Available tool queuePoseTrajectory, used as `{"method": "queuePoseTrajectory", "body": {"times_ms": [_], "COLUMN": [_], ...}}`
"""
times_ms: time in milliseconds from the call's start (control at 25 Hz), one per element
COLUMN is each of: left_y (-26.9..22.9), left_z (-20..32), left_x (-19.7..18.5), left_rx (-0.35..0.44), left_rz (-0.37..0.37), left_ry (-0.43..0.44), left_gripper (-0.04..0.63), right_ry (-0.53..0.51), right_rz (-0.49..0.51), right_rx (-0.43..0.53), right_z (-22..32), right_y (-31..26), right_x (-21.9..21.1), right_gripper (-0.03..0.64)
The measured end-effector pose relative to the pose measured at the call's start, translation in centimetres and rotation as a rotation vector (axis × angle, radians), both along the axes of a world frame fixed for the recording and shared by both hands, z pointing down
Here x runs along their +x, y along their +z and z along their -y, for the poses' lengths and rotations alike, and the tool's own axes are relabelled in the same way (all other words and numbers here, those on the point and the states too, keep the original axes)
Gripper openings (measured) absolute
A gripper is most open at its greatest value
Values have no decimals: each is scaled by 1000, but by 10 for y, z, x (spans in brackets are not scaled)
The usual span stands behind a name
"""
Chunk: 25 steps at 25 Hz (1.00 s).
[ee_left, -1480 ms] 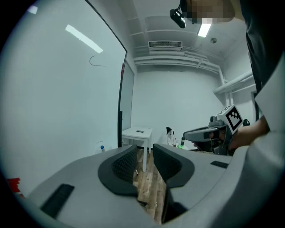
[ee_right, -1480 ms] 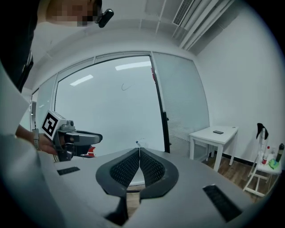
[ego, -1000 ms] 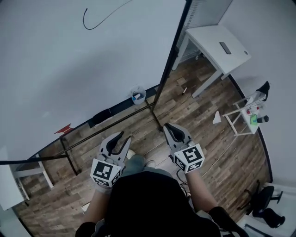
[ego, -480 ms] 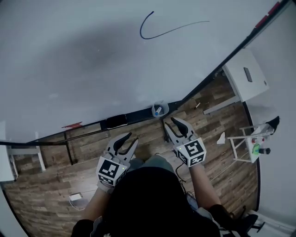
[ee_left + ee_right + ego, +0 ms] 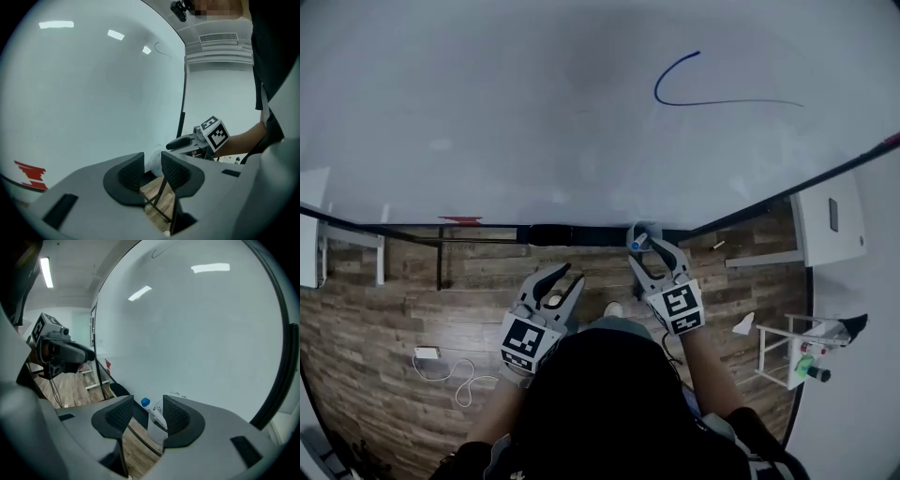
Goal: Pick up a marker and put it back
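Fingers: right gripper just opened wide, empty; left gripper apart, empty; marker stands in cup.

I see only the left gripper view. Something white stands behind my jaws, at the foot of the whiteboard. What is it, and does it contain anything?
Observer: The right gripper view shows a white cup holding a marker with a blue cap.
Operator: Is the right gripper holding that marker?
Observer: No. Its jaws have just been opening; they stand apart and grip nothing, with the cup and marker just ahead of the gap.
Operator: Is anything else near the cup?
Observer: In the head view a black eraser-like block lies along the bottom edge of the whiteboard, left of the cup.
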<state>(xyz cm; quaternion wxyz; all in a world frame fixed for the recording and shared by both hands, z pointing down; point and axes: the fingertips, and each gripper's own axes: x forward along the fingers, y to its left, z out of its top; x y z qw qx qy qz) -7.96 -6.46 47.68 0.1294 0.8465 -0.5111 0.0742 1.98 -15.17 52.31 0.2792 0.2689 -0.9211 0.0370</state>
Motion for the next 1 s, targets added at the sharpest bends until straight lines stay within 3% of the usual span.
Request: {"method": "queuePoseTrajectory", "body": {"times_ms": [400, 720, 1000], "left_y": [5, 12, 15], "left_z": [-4, -14, -14], "left_x": [-6, 2, 7], "left_rx": [-49, -55, -51], "left_rz": [-7, -26, -45], "left_ry": [-211, -261, -251], "left_gripper": [127, 127, 126], "right_ry": [-122, -171, -157], "right_rz": [-75, -72, -37], "right_rx": [-15, -5, 36], "right_z": [12, 13, 21], "right_y": [24, 30, 12], "right_x": [-6, -4, -1], "right_gripper": [202, 137, 94]}}
